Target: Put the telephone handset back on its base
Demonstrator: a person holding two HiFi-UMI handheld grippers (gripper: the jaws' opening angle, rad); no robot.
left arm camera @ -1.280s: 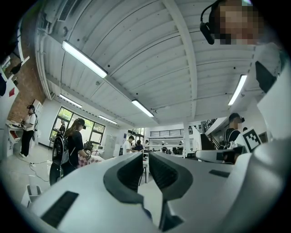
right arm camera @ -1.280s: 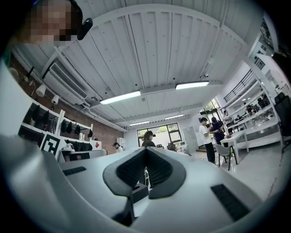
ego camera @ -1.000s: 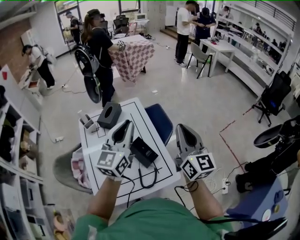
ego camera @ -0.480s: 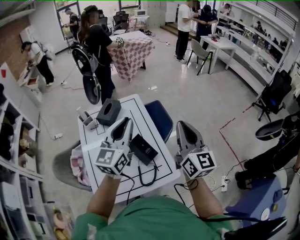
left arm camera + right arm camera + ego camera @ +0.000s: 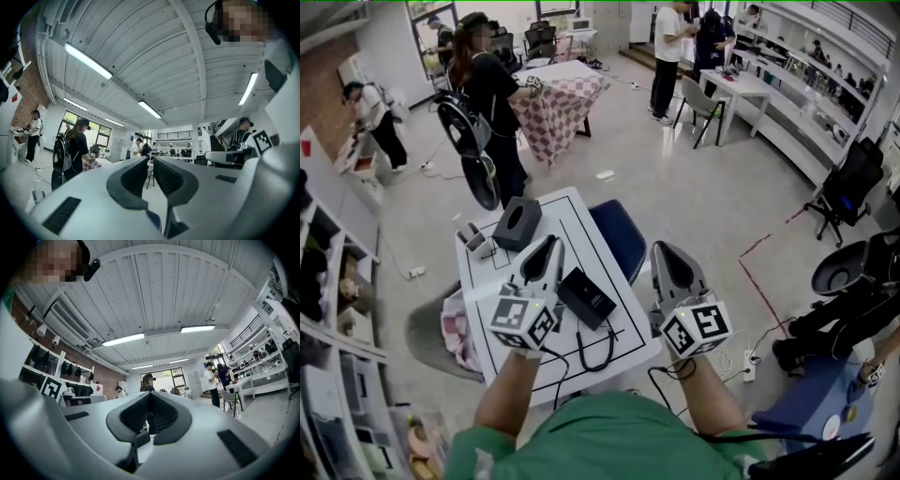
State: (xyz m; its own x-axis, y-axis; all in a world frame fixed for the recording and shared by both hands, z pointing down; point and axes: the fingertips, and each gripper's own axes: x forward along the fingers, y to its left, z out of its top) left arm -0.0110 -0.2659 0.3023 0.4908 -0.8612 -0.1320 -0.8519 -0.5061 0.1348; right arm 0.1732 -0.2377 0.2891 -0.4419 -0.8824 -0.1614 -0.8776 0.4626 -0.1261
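Both my hand-held grippers, left point(image 5: 546, 253) and right point(image 5: 667, 258), hang closed and empty above the desk point(image 5: 581, 239); the black telephone point(image 5: 586, 298) lies between them; descending unopened could shove it, or snag its cord point(image 5: 598, 361).

Left claw point(image 5: 551, 244), right claw point(image 5: 661, 249): apparently closed

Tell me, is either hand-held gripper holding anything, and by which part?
Nothing is held: the left hand-held gripper and the right hand-held gripper are both shut and empty.
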